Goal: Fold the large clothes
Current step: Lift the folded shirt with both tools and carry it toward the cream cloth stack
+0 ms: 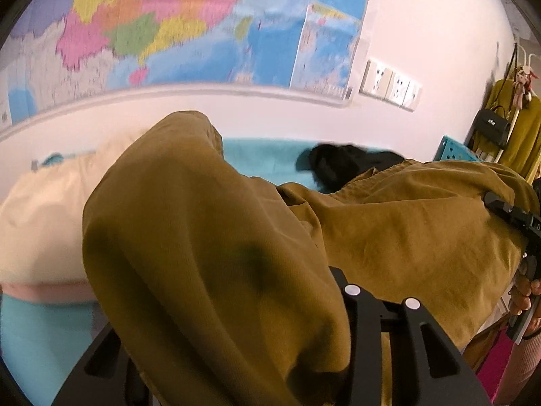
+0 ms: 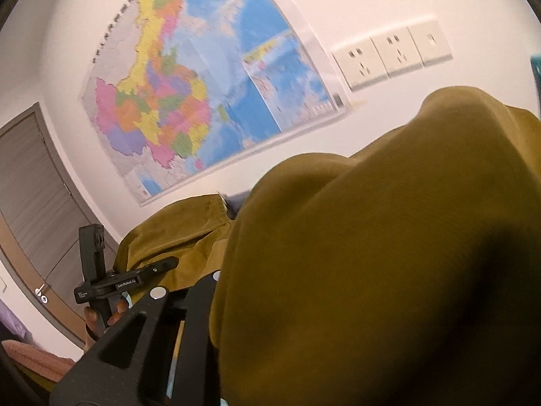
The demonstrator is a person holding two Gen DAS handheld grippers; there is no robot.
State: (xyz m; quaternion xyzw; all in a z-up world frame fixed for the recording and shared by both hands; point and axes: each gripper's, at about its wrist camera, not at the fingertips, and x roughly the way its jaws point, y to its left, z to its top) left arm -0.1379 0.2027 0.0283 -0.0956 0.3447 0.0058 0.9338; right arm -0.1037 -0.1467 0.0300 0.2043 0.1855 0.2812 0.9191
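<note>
A large mustard-brown garment point(image 1: 209, 237) is lifted in the air and drapes over both grippers. In the left wrist view it covers the left finger of my left gripper point(image 1: 378, 304); the fingers point(image 1: 414, 331) stand close together with cloth between them. My right gripper shows at the right edge point(image 1: 507, 213), clamped on the garment's far edge. In the right wrist view the garment point(image 2: 372, 253) hides the right finger of my right gripper point(image 2: 189, 301); my left gripper point(image 2: 135, 277) holds the cloth at lower left.
A bed with a teal sheet point(image 1: 267, 159), a cream pillow point(image 1: 44, 220) and a black garment point(image 1: 338, 165) lies below. A map point(image 1: 189, 23) and sockets point(image 1: 392, 83) are on the wall. A coat rack with a bag point(image 1: 493, 125) stands right. A grey door point(image 2: 30, 203) is left.
</note>
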